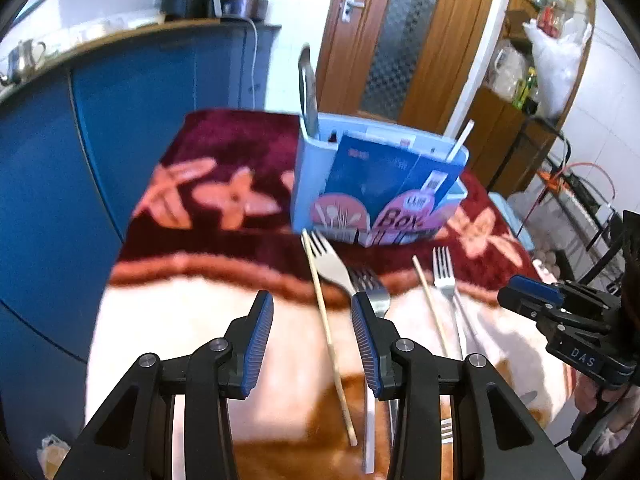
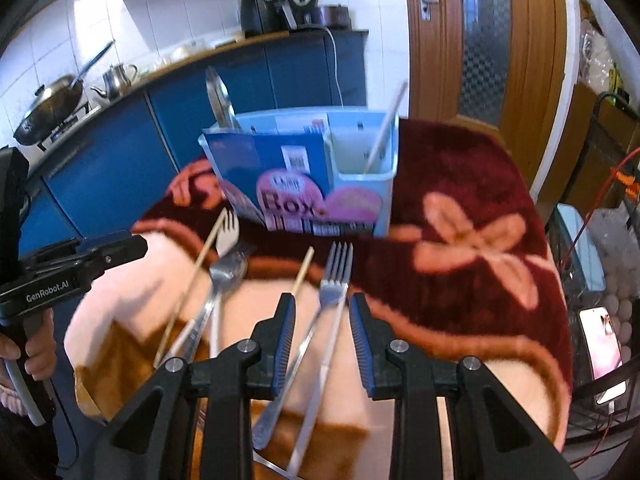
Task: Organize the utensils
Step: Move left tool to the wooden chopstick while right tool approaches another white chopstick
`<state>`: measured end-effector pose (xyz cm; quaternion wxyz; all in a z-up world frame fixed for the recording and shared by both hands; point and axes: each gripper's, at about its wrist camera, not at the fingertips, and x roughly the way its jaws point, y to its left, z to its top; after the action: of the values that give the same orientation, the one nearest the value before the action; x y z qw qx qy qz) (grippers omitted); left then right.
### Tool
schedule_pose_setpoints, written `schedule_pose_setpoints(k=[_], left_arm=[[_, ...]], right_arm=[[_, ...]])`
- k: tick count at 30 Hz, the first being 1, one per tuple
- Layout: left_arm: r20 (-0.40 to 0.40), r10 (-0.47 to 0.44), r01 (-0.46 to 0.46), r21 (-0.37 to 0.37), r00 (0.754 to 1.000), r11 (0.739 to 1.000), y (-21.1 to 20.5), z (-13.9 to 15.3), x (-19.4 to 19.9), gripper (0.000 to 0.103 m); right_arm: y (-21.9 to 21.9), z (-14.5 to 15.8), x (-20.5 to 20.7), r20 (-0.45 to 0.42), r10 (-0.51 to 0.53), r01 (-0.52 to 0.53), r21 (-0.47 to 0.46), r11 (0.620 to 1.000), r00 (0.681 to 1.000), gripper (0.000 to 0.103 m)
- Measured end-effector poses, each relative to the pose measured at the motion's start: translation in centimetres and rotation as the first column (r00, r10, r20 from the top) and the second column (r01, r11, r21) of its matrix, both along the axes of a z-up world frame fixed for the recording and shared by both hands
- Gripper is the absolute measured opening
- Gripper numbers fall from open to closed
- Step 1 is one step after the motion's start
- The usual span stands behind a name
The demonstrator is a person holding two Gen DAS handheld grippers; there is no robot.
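A light blue utensil box (image 1: 312,184) (image 2: 360,192) stands on the blanket, holding a metal spoon (image 1: 307,88) (image 2: 218,96) at its left end and a chopstick (image 1: 460,140) (image 2: 386,124) at its right end. Several forks and two chopsticks lie in front of it. My left gripper (image 1: 312,304) is open above a chopstick (image 1: 328,328), beside a metal fork (image 1: 374,292). My right gripper (image 2: 322,308) is open over a silver fork (image 2: 334,280), with a second chopstick (image 2: 302,270) just left. A white fork (image 1: 332,264) (image 2: 228,232) lies nearest the box.
The table is covered by a maroon, pink and orange flowered blanket (image 1: 224,200) (image 2: 472,240). Blue kitchen cabinets (image 1: 120,112) stand to the left and a wooden door (image 1: 400,40) behind. A phone (image 2: 602,340) lies at the right edge.
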<state>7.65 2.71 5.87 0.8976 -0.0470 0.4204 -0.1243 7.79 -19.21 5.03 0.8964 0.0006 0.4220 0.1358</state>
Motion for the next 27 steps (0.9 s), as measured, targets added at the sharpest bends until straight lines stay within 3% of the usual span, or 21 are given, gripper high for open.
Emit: schedule_pose_setpoints(k=[12,21,27], left_arm=[[-0.164,-0.034,0.035,0.008,0.986,0.999,-1.3,-3.8,3.3,0.042],[-0.241,-0.067,0.07,0.004,0.968,0.998,-1.9,-4.5,5.6,0.022],[-0.303,-0.092,0.088,-0.026,0.948,0.996,-2.4,-5.2,7.4,0.02]], right_arm=[[-0.5,-3.3,2.1,-0.176,0.032,-0.032,0.005,0.999,0.984,0.027],[-0.3,-4.4,4.0,-0.272,0.051,-0.052,0.007,0.999,0.961,0.021],[0.0,-4.4,5.1,-0.342,0.085,-0.089,0.004,0.996,0.936,0.021]])
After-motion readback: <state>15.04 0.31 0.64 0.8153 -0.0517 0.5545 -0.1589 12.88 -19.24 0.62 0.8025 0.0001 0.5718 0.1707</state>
